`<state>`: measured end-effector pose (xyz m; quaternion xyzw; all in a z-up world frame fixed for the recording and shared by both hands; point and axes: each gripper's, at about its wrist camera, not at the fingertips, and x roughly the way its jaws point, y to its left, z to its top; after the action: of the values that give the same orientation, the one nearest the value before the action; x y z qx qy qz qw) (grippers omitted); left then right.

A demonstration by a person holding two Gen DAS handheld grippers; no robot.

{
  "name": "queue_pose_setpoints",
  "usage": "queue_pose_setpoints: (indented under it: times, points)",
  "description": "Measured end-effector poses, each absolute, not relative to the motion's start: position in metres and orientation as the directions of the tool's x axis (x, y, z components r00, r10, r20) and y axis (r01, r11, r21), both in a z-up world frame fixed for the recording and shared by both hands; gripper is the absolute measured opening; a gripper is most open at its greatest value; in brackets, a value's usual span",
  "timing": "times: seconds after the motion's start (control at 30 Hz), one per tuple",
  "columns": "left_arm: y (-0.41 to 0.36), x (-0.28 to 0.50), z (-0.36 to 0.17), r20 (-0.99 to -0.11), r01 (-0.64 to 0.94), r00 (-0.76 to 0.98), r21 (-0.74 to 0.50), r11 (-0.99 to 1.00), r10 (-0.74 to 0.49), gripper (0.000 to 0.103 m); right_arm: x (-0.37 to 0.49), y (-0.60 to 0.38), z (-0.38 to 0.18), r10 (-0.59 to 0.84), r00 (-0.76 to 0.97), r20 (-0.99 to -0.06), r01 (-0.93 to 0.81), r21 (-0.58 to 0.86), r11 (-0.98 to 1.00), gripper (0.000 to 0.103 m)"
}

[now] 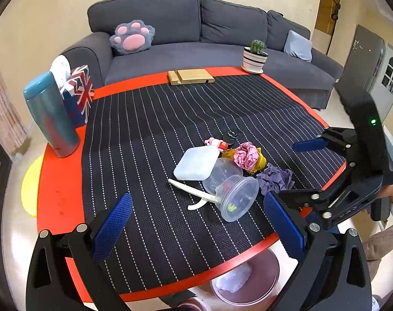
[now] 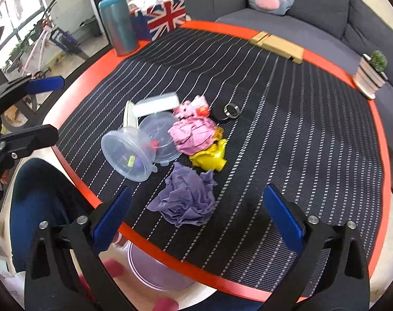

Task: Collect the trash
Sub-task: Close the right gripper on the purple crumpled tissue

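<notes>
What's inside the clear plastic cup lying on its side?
Through the clear plastic cup a small yellow-green scrap and something purplish show near its bottom, plus a red bit by its base. What they are is unclear; the wall blurs them.

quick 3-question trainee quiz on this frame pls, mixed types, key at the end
1. True or false: the left gripper is shut on the clear plastic cup.
2. Which crumpled item lies nearest the right gripper? A) pink paper B) purple paper C) yellow wrapper
3. Fill in: the bin sits below the table's ____ edge.

Key:
1. False. Both grippers are open and hold nothing; the cup lies on its side on the striped mat.
2. B.
3. Near (the red rim closest to the grippers).
</notes>
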<state>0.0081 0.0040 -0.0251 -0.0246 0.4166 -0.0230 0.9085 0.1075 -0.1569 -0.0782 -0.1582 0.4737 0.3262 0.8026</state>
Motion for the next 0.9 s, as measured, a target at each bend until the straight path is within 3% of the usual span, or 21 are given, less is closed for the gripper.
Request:
queue_pose_setpoints:
  times: [0.3, 0.47, 0.9]
  points:
    - [0.005, 0.007, -0.028, -0.763, 0.023, 0.643, -0.072, 0.997, -0.070, 0.097, 0.112, -0.149, -0.095, 0.344, 0.292, -0.893, -0.687, 0.054, 0.724, 0.049]
    - [0.004, 0.009, -0.029, -0.763, 0.029, 0.642, -0.074, 0.997, -0.075, 0.097, 0.112, -0.151, -0.091, 0.349, 0.305, -0.886, -0.683, 0.052, 0.728, 0.044]
    - [-0.009, 0.023, -0.037, -0.774, 0.079, 0.624, -0.069, 0.994, -0.104, 0.097, 0.103, -0.175, -0.057, 0.406, 0.356, -0.842, -0.644, 0.094, 0.759, 0.043]
